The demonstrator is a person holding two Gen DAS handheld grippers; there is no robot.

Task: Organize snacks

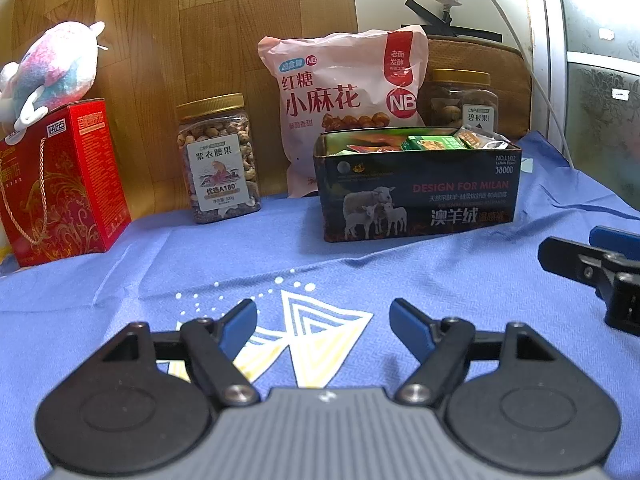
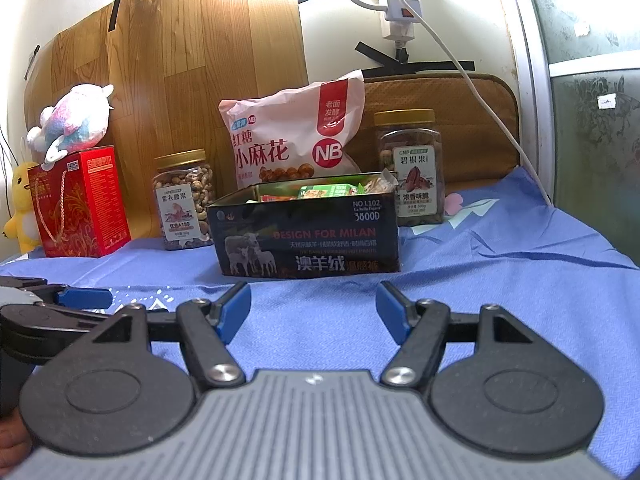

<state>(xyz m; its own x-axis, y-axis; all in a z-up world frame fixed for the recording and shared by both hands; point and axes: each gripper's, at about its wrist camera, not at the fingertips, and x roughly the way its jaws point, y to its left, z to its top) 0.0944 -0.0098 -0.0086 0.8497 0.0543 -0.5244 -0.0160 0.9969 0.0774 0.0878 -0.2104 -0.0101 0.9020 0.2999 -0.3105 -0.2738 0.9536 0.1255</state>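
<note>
Both grippers hang low over the near part of a blue cloth (image 1: 400, 256), side by side and apart from each other. The left gripper (image 1: 323, 326) has its blue-padded jaws spread wide; only the cloth's white and yellow print shows in the gap, and the pads touch nothing. The right gripper (image 2: 313, 307) is likewise spread wide with bare cloth between its jaws, gripping nothing. In the left wrist view, the right gripper's black linkage and a blue pad enter at the right edge.

Farther back, in the middle of the cloth, stands an open dark tin (image 1: 420, 196) printed with sheep, holding small snack packets (image 1: 432, 143). Just behind it a pink snack bag (image 1: 340, 92) leans upright. Left of the bag is a cashew jar (image 1: 218, 160) with a gold lid; right of it, partly behind the tin, a second gold-lidded nut jar (image 2: 414, 168). At far left a red gift box (image 1: 60, 184) carries a plush toy (image 1: 56, 68) on top.
</note>
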